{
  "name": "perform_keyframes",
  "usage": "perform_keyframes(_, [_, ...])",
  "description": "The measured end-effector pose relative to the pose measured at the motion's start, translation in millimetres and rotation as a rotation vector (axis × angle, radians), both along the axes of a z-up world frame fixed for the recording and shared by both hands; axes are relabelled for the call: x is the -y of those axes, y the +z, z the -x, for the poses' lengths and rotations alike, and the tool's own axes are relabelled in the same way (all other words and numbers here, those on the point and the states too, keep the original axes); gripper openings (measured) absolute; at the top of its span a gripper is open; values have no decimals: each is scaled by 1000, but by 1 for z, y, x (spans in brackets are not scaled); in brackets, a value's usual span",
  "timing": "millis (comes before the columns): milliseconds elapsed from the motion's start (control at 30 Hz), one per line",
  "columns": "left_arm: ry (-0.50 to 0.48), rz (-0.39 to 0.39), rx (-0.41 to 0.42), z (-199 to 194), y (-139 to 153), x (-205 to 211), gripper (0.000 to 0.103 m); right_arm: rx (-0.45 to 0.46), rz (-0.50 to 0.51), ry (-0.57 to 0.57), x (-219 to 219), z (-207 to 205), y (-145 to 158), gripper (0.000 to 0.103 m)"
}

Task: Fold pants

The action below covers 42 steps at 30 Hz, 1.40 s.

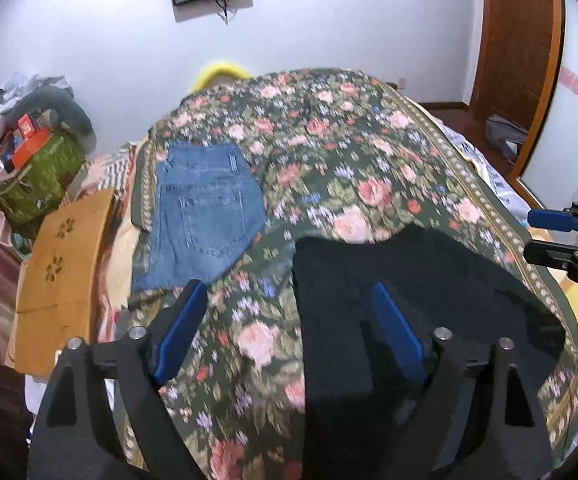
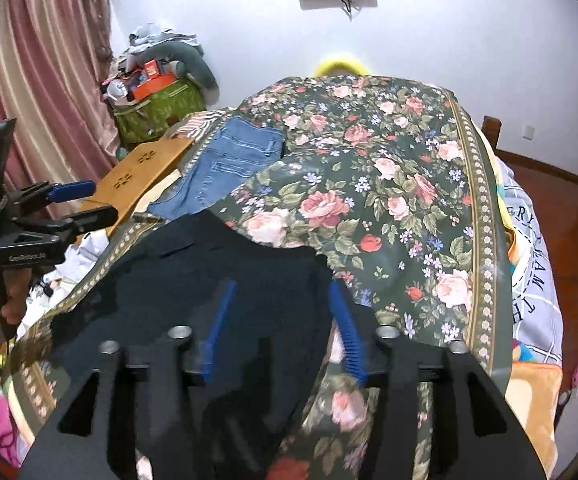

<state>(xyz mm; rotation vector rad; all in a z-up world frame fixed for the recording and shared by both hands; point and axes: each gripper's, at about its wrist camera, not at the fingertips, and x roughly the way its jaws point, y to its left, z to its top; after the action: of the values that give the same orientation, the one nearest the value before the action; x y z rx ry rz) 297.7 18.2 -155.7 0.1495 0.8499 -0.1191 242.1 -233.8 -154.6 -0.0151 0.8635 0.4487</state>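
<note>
While dark pants (image 1: pixel 429 280) lay flat on floral bedspread (image 1: pixel 329 140), both left tongs (image 1: pixel 289 320) and right tongs (image 2: pixel 281 320) gaped empty; only right view showed curtain (image 2: pixel 41 80).

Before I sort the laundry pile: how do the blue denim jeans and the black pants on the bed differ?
The folded blue denim jeans lie far off near the bedspread's left edge; the black pants lie close, under both grippers. The jeans show stitched pockets; the black pants look plain. Both rest on the floral bedspread.

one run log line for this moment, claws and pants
left claw: open, empty | right claw: open, empty | dark pants: folded on floral bedspread, below both claws | jeans: folded, far left
</note>
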Motion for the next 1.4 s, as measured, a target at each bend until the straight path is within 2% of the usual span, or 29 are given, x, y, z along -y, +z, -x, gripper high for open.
perform_keyframes(100, [-3, 39, -79, -2, -16, -3, 93, -35, -12, -16, 1, 9, -10, 72])
perform_keyframes(333, [11, 157, -276, -26, -55, -12, 93, -234, -80, -43, 13, 0, -61, 73])
perform_keyframes(533, [-38, 198, -412, -50, -80, -2, 95, -337, -214, -33, 21, -13, -84, 73])
perform_keyframes(700, [-67, 268, -486, -64, -90, -3, 91, -371, -246, -7, 17, -25, -91, 74])
perform_keyframes(767, [-75, 284, -490, -66, -90, -2, 84, -380, -235, 11, 13, -31, -92, 71])
perform_keyframes(867, [-95, 320, -492, -68, -87, 0, 62, -386, -219, 25, 9, -38, -90, 63])
perform_keyframes(1067, [-105, 302, -441, -63, -77, 5, 42, -342, -163, 42, 5, -38, -81, 41])
perform_keyframes(1133, [-106, 311, -423, -61, -72, 4, 38, -300, -128, 40, 4, -35, -73, 28])
perform_keyframes(1200, [-127, 323, -396, -58, -66, 2, 33, -269, -123, 32, 3, -32, -65, 24])
perform_keyframes(1300, [-142, 319, -362, -51, -56, 0, 28, -209, -85, 46, -5, -26, -51, 22])
perform_keyframes(1400, [-153, 280, -293, -42, -38, 1, 26, -135, -47, 43, -13, -18, -35, 21])
